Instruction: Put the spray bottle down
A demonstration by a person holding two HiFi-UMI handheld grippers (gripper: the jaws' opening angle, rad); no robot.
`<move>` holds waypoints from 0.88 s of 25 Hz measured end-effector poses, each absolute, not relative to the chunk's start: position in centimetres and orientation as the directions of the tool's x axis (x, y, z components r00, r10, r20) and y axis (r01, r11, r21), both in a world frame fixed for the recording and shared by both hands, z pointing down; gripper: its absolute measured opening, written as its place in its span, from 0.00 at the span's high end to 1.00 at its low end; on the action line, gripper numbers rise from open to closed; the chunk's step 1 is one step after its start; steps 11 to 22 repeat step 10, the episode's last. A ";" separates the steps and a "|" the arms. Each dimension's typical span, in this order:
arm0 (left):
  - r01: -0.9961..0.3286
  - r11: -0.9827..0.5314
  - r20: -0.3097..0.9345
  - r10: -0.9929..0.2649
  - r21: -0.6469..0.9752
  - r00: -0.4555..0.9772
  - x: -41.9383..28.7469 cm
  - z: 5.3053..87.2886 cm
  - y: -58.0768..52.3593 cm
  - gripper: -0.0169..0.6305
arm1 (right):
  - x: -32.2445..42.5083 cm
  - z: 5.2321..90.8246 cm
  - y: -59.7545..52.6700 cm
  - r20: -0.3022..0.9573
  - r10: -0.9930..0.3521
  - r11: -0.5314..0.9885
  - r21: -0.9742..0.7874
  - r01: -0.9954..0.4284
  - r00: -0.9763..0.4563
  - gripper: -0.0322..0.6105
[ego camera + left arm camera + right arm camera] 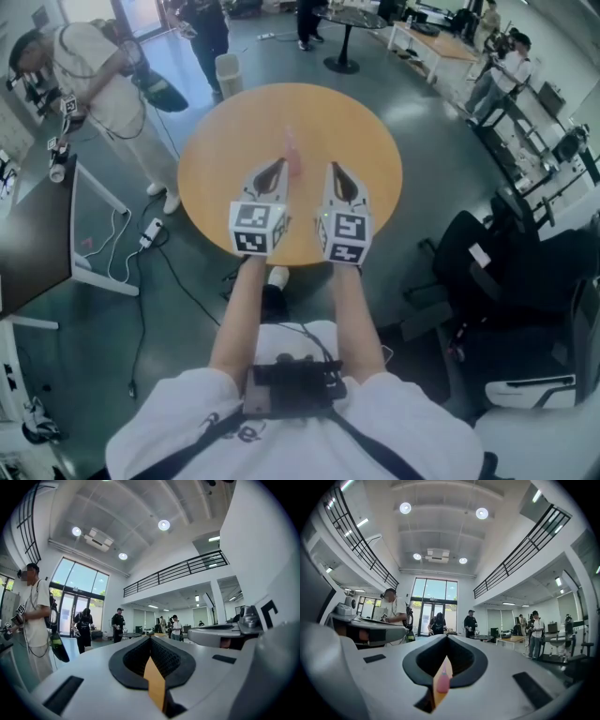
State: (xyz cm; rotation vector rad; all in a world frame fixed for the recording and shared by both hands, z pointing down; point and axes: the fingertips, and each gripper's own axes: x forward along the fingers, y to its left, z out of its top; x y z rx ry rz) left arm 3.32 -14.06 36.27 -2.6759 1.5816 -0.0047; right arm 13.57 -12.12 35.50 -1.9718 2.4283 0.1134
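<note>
Your left gripper (279, 164) and right gripper (334, 169) are both pressed together, holding nothing. Bottle (292, 156), blurred, seems to stand on the table (225, 141) just past their tips. Likely light, slick and tippy: pinch its body low, not the trigger.
</note>
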 end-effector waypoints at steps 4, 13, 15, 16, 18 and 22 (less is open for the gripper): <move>-0.866 -0.497 -0.017 -0.867 -0.056 0.499 4.7 35.9 -13.2 0.95 | 14.9 34.4 -11.3 -0.084 -0.978 0.189 0.036 -0.981 -0.191 0.93; -0.863 -0.503 -0.016 -0.863 -0.056 0.504 5.8 35.6 -13.3 0.95 | 16.7 34.7 -11.5 -0.076 -0.983 0.163 0.035 -0.986 -0.165 0.93; -0.863 -0.503 -0.016 -0.863 -0.056 0.504 5.8 35.6 -13.3 0.95 | 16.7 34.7 -11.5 -0.076 -0.983 0.163 0.035 -0.986 -0.165 0.93; -0.863 -0.503 -0.016 -0.863 -0.056 0.504 5.8 35.6 -13.3 0.95 | 16.7 34.7 -11.5 -0.076 -0.983 0.163 0.035 -0.986 -0.165 0.93; -0.863 -0.503 -0.016 -0.863 -0.056 0.504 5.8 35.6 -13.3 0.95 | 16.7 34.7 -11.5 -0.076 -0.983 0.163 0.035 -0.986 -0.165 0.93; -0.863 -0.503 -0.016 -0.863 -0.056 0.504 5.8 35.6 -13.3 0.95 | 16.7 34.7 -11.5 -0.076 -0.983 0.163 0.035 -0.986 -0.165 0.93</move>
